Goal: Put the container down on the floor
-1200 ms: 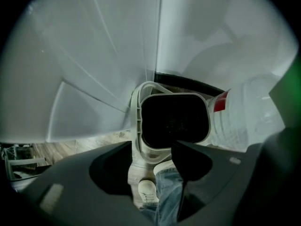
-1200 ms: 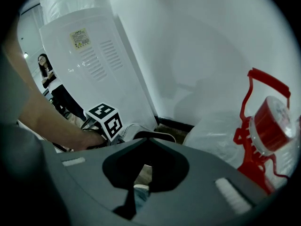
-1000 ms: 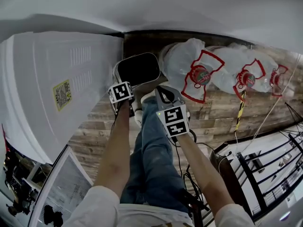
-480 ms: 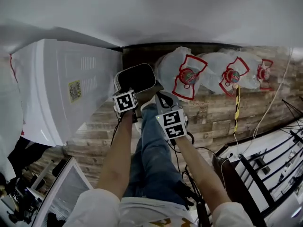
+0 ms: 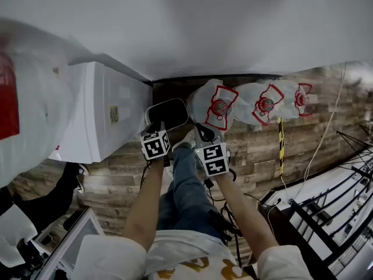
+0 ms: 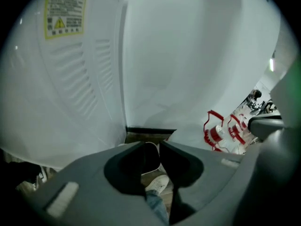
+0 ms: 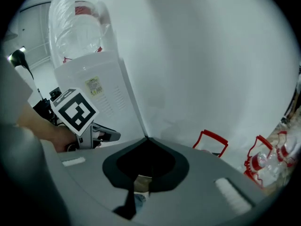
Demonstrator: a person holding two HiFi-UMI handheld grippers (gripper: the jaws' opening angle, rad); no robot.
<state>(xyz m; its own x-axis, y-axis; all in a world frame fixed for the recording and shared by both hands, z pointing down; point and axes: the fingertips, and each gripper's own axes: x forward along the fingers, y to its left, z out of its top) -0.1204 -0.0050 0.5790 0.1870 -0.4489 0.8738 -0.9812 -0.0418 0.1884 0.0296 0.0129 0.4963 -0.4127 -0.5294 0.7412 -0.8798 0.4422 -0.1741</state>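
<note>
White rounded-rectangular plastic container (image 5: 168, 113), dark mouth up, long axis along the white wall (image 5: 204, 28), stands on the brown plank floor (image 5: 262, 144) beside a white water dispenser (image 5: 105, 118); both forearms reach down, left hand-held gripper (image 6: 152, 143) slightly spread, empty, right hand-held gripper (image 7: 146, 138) pressed together.

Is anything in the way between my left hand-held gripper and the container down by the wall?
Nothing visible. The white rectangular container with the dark interior shows straight through the left hand-held gripper's open jaws; the white water dispenser stands off to its side.
</note>
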